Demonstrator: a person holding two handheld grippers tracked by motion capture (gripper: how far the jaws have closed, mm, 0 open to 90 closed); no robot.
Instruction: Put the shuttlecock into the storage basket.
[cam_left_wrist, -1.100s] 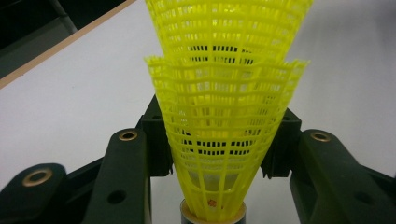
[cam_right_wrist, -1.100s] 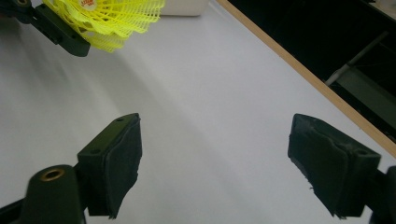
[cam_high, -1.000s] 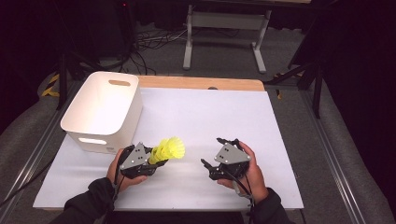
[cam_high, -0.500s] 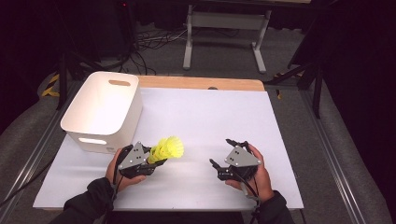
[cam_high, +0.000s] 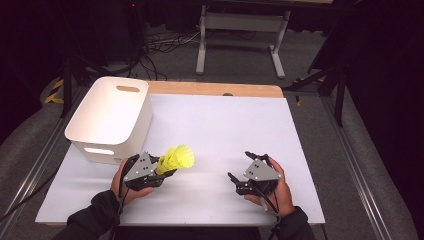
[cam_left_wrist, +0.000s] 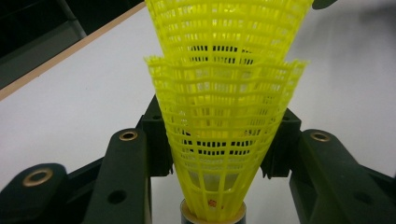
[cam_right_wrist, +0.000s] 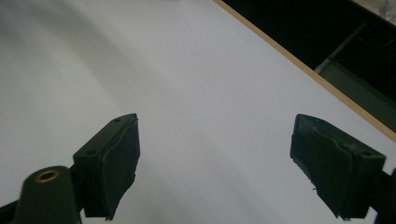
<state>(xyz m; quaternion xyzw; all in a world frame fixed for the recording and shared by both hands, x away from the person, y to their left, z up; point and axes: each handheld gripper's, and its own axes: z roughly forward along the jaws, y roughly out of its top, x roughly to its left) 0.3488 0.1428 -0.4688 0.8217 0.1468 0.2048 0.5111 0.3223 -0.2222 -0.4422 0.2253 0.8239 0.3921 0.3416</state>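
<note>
Your right hand (cam_high: 272, 187), with its black two-jaw gripper (cam_high: 236, 181), now sits further to your right and nearer to you on the white table sheet (cam_high: 225, 130) than a second ago. The gap between it and the stacked yellow plastic mesh shuttlecocks (cam_high: 176, 158) in your other gripper is wider: before it stood fairly near them, now it is well apart. Its jaws are spread with nothing between them, as the right gripper view shows.
</note>
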